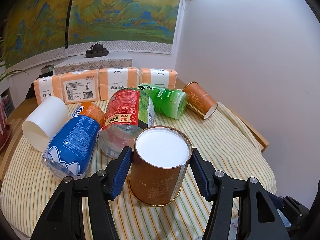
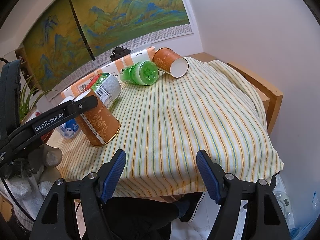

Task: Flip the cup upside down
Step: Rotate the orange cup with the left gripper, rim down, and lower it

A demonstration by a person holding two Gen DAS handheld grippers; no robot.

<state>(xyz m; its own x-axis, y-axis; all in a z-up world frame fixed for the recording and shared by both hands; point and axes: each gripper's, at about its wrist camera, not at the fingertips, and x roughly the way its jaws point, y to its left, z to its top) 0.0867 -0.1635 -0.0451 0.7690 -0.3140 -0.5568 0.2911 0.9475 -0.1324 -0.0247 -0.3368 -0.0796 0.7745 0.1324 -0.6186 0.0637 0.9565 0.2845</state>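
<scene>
- Your left gripper (image 1: pixel 161 170) has its jaws spread wide on either side of the brown paper cup (image 1: pixel 160 166); neither blue pad (image 1: pixel 121 172) touches the cup wall.
- That cup stands mouth-down on the striped cloth (image 1: pixel 220 140), near the front edge of the table (image 2: pixel 274 94), with its white base facing up and its gold rim against the cloth.
- The cup's lettering is inverted and only partly legible; I cannot read it with certainty. A white seam strip with tiny print runs down its side.
- Your right gripper (image 2: pixel 161 172) hangs off the table's front edge, jaws open and holding nothing.
- From the right wrist view, the arm of your left gripper reads "GenRobot.AI".
- A second brown cup (image 1: pixel 200 102) lies on its side at the far right of the cloth, its mouth facing the front.
- Just beside it lies a green bottle (image 1: pixel 168 102), also on its side, with Chinese characters on its label.
- A clear bottle with a red label (image 1: pixel 126 116) lies behind the upright cup; a yellow patch on it shows "888".
- A blue-and-orange labelled bottle (image 1: pixel 74 138) lies left of that, touching a white cup (image 1: pixel 46 122) on its side.
- Four orange-and-white tissue packs (image 1: pixel 106 84) stand in a row at the back; their Chinese print includes a barcode panel.
</scene>
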